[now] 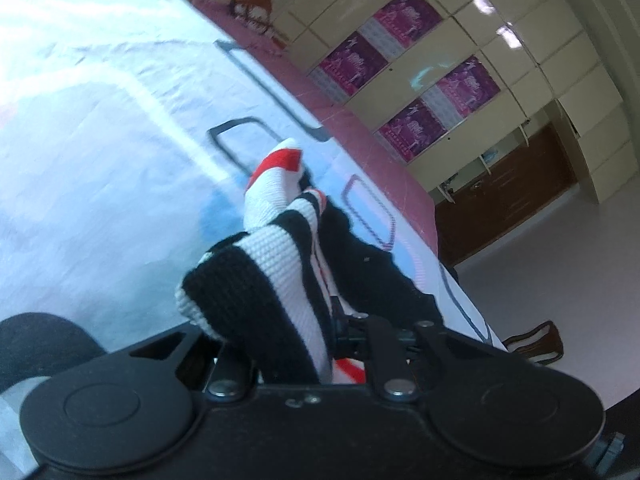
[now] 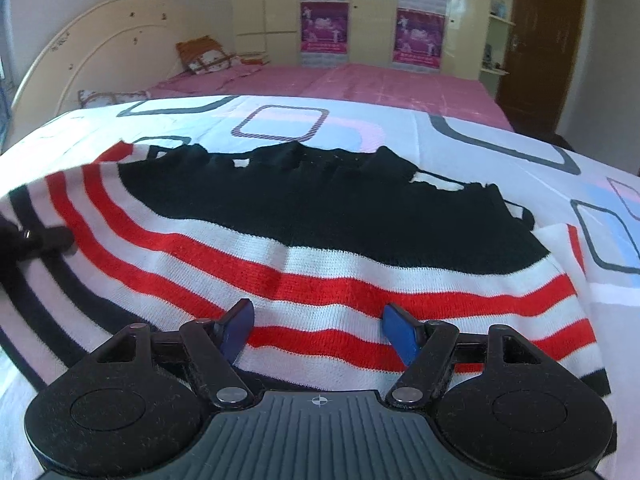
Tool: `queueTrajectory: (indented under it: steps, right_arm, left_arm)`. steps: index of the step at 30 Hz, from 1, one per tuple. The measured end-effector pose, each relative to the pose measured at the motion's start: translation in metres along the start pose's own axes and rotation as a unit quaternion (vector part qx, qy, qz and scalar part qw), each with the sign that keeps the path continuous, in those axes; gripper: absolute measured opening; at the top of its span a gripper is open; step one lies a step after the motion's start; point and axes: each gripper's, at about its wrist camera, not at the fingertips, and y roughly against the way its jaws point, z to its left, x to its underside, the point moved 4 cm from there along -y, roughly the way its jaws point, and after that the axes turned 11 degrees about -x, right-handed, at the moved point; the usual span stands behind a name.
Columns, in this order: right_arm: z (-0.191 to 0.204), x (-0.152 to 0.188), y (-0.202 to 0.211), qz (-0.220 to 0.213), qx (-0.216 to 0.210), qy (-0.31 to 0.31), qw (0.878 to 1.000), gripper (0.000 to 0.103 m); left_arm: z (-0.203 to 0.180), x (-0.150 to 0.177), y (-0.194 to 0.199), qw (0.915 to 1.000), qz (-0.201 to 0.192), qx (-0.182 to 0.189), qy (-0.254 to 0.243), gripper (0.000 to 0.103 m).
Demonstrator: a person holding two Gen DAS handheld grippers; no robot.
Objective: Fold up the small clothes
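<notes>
A small knit sweater [image 2: 320,216] with a black body and red, white and black stripes lies spread on the white patterned sheet [image 2: 400,132]. My left gripper [image 1: 336,320] is shut on a bunched edge of the sweater [image 1: 280,256], and the fabric is lifted off the sheet and hides the fingertips. In the right wrist view the left gripper [image 2: 44,240] shows as a dark shape at the sweater's left edge. My right gripper [image 2: 320,320] hangs open just over the striped hem, blue pads [image 2: 400,332] apart, with nothing pinched between them.
The sheet covers a bed with a pink bedspread [image 2: 360,80] behind it. A cream headboard [image 2: 100,40] and an orange bag [image 2: 204,56] stand at the back left. Cupboards with purple posters [image 2: 420,32] and a brown door [image 2: 548,40] line the far wall.
</notes>
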Motion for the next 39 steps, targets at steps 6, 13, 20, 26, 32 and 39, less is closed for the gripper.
queueTrajectory:
  steps: [6,13,20,26,32,39]
  right_arm:
    - [-0.017,-0.004,0.017,-0.018,-0.044,-0.033,0.998,0.070]
    - [-0.063,0.001,0.062,-0.049,-0.061,-0.088,0.993,0.070]
    - [-0.123,0.021,0.115,-0.073,-0.027,-0.136,0.988,0.070]
    - [-0.164,0.035,0.152,-0.086,0.011,-0.161,0.983,0.070]
    - [-0.162,0.020,0.159,-0.101,-0.051,-0.183,0.977,0.070]
    - [-0.154,0.018,0.130,-0.057,-0.122,-0.230,0.964,0.070]
  left_arm:
    - [-0.052,0.004,0.017,0.9969,-0.027,0.014,-0.072,0.014]
    - [-0.131,0.032,0.024,0.9836,-0.034,0.067,-0.164,0.014]
    - [-0.203,0.114,0.013,0.9471,-0.009,0.123,-0.296,0.014]
    - [-0.201,0.202,-0.009,0.8948,0.019,0.081,-0.439,0.026]
    - [-0.198,0.205,0.013,0.8931,0.020,0.101,-0.438,0.053]
    - [-0.181,0.203,0.046,0.8848,0.026,0.120,-0.450,0.053]
